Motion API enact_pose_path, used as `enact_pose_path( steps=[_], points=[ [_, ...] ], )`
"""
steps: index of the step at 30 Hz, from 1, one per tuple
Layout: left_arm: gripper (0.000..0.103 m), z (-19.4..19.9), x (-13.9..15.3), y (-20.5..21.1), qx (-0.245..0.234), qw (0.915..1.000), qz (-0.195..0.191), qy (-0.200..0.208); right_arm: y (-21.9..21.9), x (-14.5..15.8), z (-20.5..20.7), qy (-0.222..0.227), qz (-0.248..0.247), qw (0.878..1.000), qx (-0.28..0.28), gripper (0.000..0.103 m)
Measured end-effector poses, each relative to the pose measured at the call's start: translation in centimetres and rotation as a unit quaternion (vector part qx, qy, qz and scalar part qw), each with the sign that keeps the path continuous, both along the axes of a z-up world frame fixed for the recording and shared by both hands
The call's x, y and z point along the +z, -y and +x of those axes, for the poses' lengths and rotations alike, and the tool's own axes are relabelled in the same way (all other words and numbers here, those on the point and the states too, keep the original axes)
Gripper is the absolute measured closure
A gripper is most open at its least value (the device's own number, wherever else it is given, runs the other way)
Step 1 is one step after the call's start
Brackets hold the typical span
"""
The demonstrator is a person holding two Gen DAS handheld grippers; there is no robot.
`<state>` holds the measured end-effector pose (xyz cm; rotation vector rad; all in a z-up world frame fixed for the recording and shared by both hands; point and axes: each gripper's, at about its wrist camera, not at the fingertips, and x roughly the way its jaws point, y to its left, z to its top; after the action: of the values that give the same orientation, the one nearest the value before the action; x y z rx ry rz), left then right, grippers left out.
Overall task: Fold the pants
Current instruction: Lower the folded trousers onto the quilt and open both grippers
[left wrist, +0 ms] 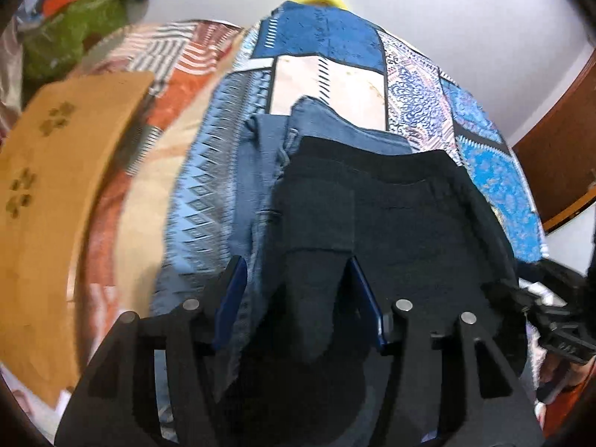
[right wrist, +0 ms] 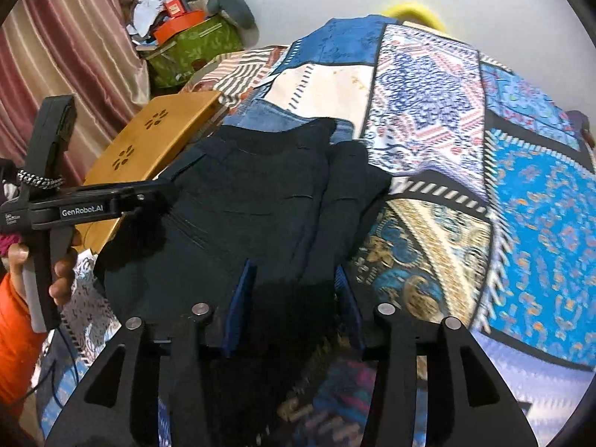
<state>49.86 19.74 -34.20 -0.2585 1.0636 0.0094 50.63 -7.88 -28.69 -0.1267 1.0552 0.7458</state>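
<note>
The dark pants (left wrist: 391, 216) lie on the patchwork bedspread (left wrist: 484, 171) of a bed, resting partly on a pair of blue jeans (left wrist: 260, 171) that shows along their left side and beyond their far end. Their long axis runs from the near edge of the bed, where both tongs are, away toward the far edge by the white wall (left wrist: 447, 7). In the left wrist view the left gripper (left wrist: 298, 290) stands with its blue pads apart; a flap of dark cloth lies in the gap, but it does not fill the gap and neither pad seems to press on it, so I judge it released. In the right wrist view the right gripper (right wrist: 294, 287) also has its pads parted, with dark cloth between them; the picture is too dark there to be sure, but the pads look clear of the fabric. Both tongs sit at the near end of the pants, the left over the side toward the wooden board (right wrist: 149, 149), the right over the side toward the bright blue patches. Neither is plainly nearer; the bulk of the cloth lies ahead of both, so a further fold would likely run along that axis.
</note>
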Motion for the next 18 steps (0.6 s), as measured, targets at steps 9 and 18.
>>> enact_pose_path(
  steps=[9, 18],
  points=[
    [0.047, -6.9, 9.2, 1.9, -0.015, 0.9959, 0.073, 0.052, 2.7, 8.0, -4.3, 0.06, 0.036, 0.997, -0.01, 0.061],
    [0.046, -19.3, 22.4, 5.6, -0.026, 0.9792, 0.086, 0.182, 5.2, 19.3, -14.3, 0.171, 0.111, 0.979, -0.005, 0.061]
  ],
)
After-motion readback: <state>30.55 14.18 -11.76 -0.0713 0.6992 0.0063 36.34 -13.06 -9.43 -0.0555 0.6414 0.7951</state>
